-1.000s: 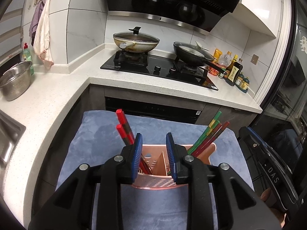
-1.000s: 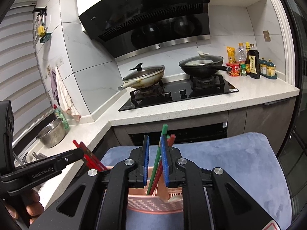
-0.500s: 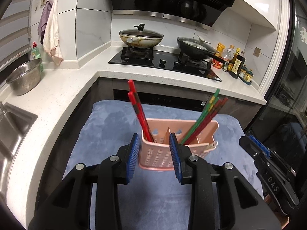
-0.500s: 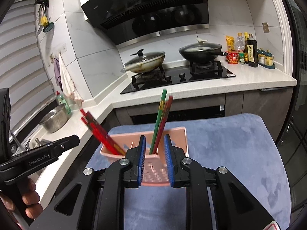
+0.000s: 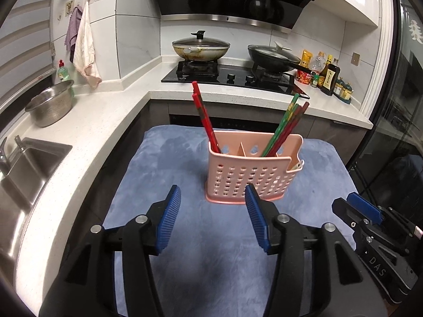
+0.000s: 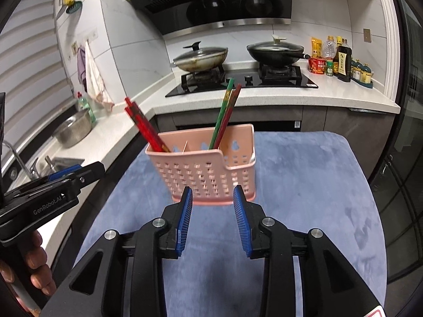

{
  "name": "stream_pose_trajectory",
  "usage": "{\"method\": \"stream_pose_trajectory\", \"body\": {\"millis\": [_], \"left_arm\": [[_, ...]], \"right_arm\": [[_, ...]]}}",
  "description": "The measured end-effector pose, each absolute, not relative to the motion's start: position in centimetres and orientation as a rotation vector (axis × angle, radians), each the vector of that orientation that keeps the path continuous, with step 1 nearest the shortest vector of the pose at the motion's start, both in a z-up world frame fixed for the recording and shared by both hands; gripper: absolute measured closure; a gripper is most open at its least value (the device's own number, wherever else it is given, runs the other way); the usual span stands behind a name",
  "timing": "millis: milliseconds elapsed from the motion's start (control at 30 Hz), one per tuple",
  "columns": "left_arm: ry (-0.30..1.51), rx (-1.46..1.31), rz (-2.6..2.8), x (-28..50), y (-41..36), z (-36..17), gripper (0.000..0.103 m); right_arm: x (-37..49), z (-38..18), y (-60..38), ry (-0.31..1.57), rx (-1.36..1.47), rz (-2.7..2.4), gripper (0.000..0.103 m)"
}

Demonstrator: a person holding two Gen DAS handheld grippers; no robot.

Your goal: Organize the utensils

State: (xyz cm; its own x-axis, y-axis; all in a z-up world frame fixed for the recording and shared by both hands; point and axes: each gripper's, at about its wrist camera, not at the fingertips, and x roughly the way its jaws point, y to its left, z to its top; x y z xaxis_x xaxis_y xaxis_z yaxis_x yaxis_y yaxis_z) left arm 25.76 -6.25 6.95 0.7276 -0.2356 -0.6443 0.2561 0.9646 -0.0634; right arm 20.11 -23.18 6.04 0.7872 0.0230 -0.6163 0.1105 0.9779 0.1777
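From my seat, white counter (image 5: 87, 121) with a steel bowl (image 5: 50, 105) at nine o'clock, stove (image 5: 232, 75) at twelve. Centred on the blue mat (image 5: 164, 163), the pink holder (image 5: 251, 171) keeps red chopsticks (image 5: 205, 119) left, green-and-red chopsticks (image 5: 288, 124) right. Left gripper (image 5: 212, 216) and right gripper (image 6: 212, 218) have just been opening, empty.

Left hand-held gripper (image 5: 212, 198) low over blue cloth (image 5: 164, 163), jaws just opened further, nothing between. Beyond, upright pink perforated utensil holder (image 5: 251, 177): red chopsticks (image 5: 205, 117) in left compartment, green and red chopsticks (image 5: 286, 125) at right. Right hand-held gripper (image 5: 357, 208) at right edge.
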Motion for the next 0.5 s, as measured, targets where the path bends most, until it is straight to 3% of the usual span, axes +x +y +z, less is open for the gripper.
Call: {"method": "stream_pose_trajectory", "body": {"millis": [300, 500], "left_arm": [[0.712, 0.042, -0.249, 23.8, -5.3, 6.7, 0.042], [0.719, 0.055, -0.239, 23.0, -5.0, 6.2, 0.04]], "right_arm": [[18.1, 6.2, -21.9, 0.72, 0.177, -0.064, 0.067], [17.1, 6.2, -21.8, 0.734, 0.17, -0.086, 0.065]]}}
